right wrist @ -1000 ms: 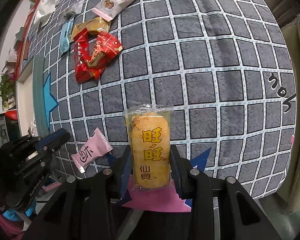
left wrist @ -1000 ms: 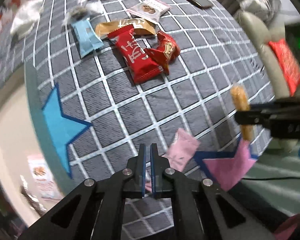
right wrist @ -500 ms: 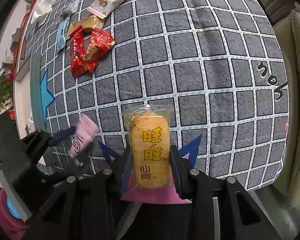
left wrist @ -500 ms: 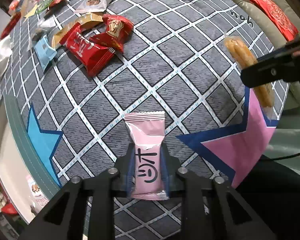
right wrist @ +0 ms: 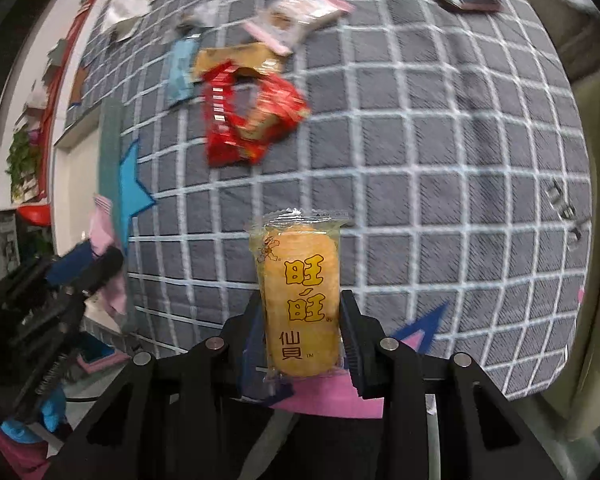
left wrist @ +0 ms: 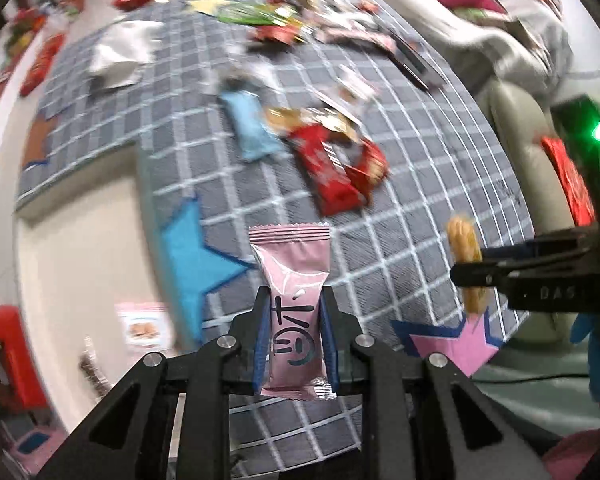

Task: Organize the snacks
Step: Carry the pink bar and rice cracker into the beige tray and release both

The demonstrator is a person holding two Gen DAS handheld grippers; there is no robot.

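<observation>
The left hand-held gripper was closed on a small pink snack packet, pinching its lower half so the crimped top stuck up toward the middle of the frame. The right hand-held gripper was clamped on a clear-wrapped yellow rice cracker, held upright dead centre in its own view; in the left view the same cracker showed edge-on at the right of the frame. Both packs hung above the grey checked cloth, neither touching it.

The pink packet looked feather-light and crinkly, probably slippery film, so a grip across the padded middle seemed safer than the thin sealed ends. The cracker was likely stiff but brittle, so it'd want a gentle squeeze on the flat sides, since too much would probably crack it.

The rest of the snacks sat toward the top of each frame: two red wrappers overlapping each other, a light blue pack just left of them, a gold wrapper behind, and a silver pouch further off at upper left. It was all pretty blurred.
</observation>
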